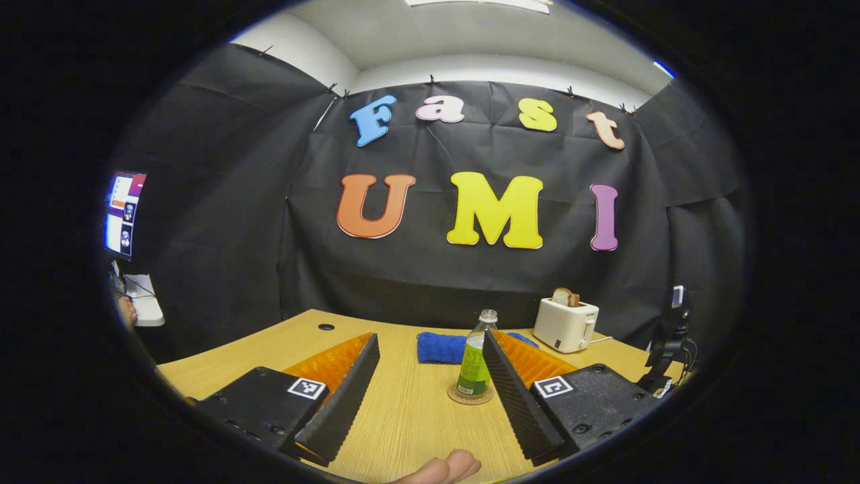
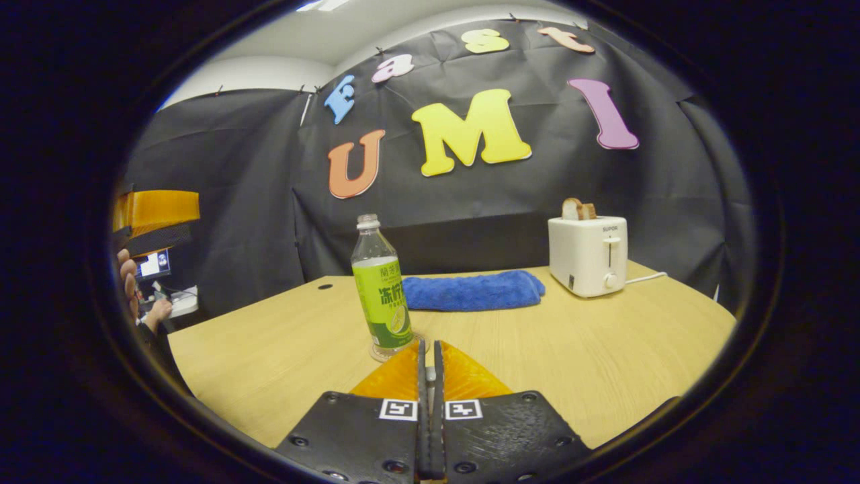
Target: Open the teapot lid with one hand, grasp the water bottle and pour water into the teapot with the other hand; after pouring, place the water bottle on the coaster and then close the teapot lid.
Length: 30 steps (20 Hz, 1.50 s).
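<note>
A clear water bottle with a green label and no cap stands upright on a round cork coaster on the wooden table. My left gripper is open, with the bottle just inside its right finger and untouched. A fingertip of the person's hand shows at the bottom edge. In the right gripper view the bottle stands on the coaster just ahead and left of my right gripper. Its fingers are pressed together, and I see nothing held between them.
A folded blue towel lies behind the bottle. A white toaster with bread in its slots stands at the back right, its cord trailing right. A monitor glows at the far left. A black stand sits at the table's right edge.
</note>
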Each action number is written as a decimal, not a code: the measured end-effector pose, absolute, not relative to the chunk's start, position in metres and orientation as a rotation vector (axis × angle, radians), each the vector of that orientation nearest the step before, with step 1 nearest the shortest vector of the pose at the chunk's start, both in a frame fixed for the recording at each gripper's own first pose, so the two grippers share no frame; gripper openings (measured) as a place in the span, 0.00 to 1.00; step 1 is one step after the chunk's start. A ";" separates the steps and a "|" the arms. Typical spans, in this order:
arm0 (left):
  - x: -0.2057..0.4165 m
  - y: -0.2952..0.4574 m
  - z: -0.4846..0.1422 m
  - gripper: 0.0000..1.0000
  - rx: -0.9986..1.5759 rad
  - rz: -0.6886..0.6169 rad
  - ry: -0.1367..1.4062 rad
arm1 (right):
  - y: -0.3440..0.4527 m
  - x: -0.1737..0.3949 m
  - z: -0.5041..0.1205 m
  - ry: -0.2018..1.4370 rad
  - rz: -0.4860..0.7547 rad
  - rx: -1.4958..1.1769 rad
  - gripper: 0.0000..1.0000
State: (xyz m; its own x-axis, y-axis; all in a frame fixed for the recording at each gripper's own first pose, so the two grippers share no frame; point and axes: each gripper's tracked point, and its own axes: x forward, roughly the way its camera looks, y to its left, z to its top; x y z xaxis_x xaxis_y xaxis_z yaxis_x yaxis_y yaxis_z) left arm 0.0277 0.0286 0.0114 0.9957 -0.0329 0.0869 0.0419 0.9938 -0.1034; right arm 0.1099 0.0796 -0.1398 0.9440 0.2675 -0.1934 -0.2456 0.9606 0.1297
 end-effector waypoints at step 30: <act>-0.008 0.045 0.036 0.96 0.011 -0.003 -0.088 | 0.018 0.012 0.033 0.013 0.046 -0.037 0.96</act>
